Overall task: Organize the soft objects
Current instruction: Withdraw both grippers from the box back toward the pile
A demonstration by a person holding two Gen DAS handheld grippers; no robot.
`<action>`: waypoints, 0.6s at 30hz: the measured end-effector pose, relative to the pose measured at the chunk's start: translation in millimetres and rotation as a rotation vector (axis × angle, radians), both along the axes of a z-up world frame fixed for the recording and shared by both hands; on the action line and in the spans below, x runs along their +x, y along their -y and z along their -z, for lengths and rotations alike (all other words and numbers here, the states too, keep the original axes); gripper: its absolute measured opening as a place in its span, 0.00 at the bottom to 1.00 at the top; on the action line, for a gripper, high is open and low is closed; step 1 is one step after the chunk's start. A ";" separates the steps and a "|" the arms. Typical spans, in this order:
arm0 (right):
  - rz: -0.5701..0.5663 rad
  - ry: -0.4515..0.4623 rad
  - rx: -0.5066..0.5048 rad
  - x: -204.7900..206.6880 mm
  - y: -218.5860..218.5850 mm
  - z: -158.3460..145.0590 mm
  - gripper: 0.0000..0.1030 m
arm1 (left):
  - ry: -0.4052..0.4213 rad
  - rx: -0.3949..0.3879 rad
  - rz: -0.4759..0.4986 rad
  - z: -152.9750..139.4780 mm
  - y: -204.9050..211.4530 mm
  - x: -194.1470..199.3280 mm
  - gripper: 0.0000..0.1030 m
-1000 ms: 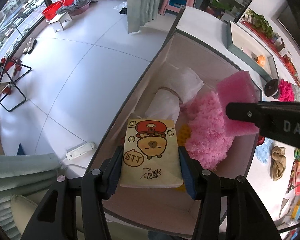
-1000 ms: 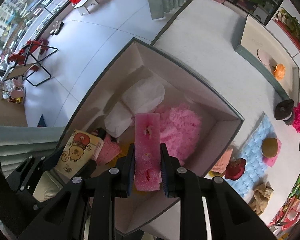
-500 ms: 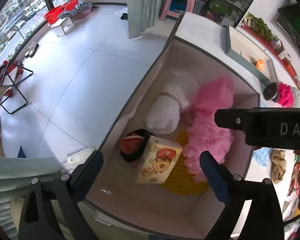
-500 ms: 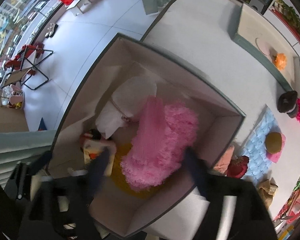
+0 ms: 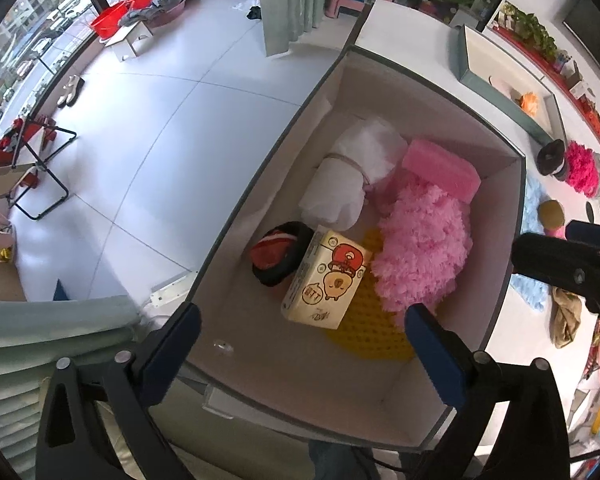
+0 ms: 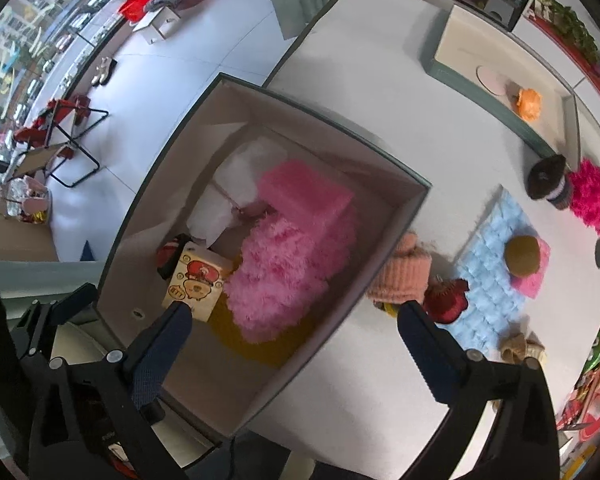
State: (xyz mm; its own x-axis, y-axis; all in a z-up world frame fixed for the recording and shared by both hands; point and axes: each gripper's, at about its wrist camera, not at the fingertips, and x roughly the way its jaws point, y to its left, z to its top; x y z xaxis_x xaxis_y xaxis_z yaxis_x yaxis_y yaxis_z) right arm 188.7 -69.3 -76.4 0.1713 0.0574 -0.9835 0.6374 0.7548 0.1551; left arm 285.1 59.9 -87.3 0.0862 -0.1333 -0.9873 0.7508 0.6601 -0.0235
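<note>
Both of my claws hang released and empty above the storage box (image 5: 512,216): the left claw (image 5: 300,330) over its near end, the right claw (image 6: 292,320) over its near right rim. Inside, I see the cartoon tissue pack (image 5: 327,279) lying beside the pink fluffy toy (image 5: 420,252), with the pink sponge (image 5: 442,168) resting behind it next to the white bundle (image 5: 352,176). On the worktop (image 6: 380,100) just right of the box sits a peach knitted hat (image 6: 402,276).

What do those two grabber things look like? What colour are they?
The left gripper and the right gripper look alike: black frames built from angular struts with small silver bolts, and two long fingers each. The fingers wear dark blue pads; the weave-like texture shows on the right gripper's pads. A thin black cable hangs under the right gripper. No sleeves or bare hands show.
</note>
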 end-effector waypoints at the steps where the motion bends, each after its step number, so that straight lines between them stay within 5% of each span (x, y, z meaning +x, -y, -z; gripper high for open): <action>1: 0.000 0.000 0.002 -2.3 -0.7 -0.3 1.00 | 0.003 0.005 0.003 -0.9 0.5 -1.3 0.99; 18: -0.026 0.067 -0.002 -29.9 -15.5 -14.7 1.00 | 0.101 0.108 0.050 -15.5 9.6 -25.0 0.99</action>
State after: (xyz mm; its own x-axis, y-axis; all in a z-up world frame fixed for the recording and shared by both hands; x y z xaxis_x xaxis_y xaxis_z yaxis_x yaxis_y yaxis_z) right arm 158.8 -53.7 -61.7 0.2357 0.0608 -0.9699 0.6057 0.7713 0.1956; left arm 260.1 50.4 -71.8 0.1816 -0.0336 -0.9828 0.7780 0.6162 0.1227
